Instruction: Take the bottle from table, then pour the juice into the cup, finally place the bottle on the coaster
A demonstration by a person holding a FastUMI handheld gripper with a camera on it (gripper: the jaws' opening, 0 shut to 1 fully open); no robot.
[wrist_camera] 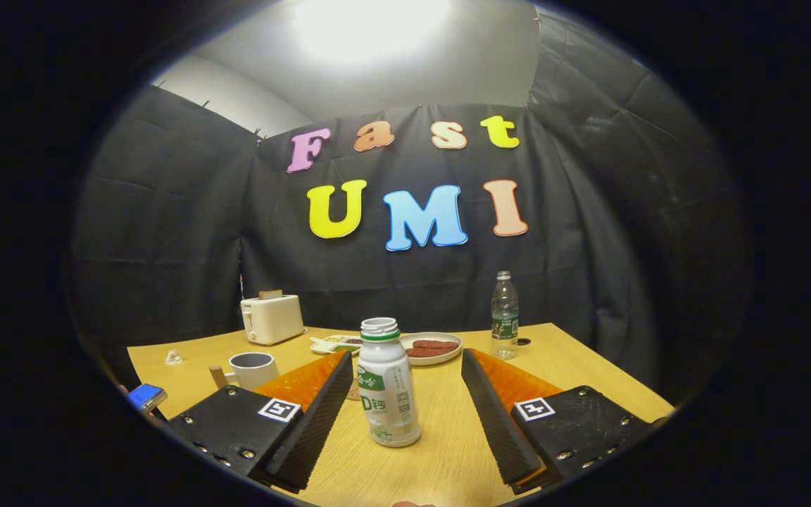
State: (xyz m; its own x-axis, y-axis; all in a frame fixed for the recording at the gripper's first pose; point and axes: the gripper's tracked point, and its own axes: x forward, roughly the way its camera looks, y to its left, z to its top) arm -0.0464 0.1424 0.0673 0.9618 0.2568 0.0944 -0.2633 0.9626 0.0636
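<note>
The gripper (405,384) was held low and level over the light wooden table (588,380), its two fingers spread wide apart and reaching forward across the surface. Between them stood the small white plastic bottle with a green label band and an open ribbed neck (387,384), upright on the table and closer to the left finger than the right. A gap showed on each side of it, so neither finger pressed on it; the gripper was released and empty.

Just beyond the left finger sat the grey-white cup with a dark inside (253,368), upright on the table. A small round brownish disc (353,391) peeked out between the left finger and the bottle; it may have been the coaster, but most of it was hidden.

Farther back, a cream-coloured toaster with a slice of bread in its slot (272,318) stood near the booth wall. A round pale plate of reddish sausages (432,348) lay behind the bottle, with a small white dish of food (335,343) just beside it. A clear plastic water bottle with a green label (504,315) stood upright beyond the right finger, well apart from the white bottle.
</note>
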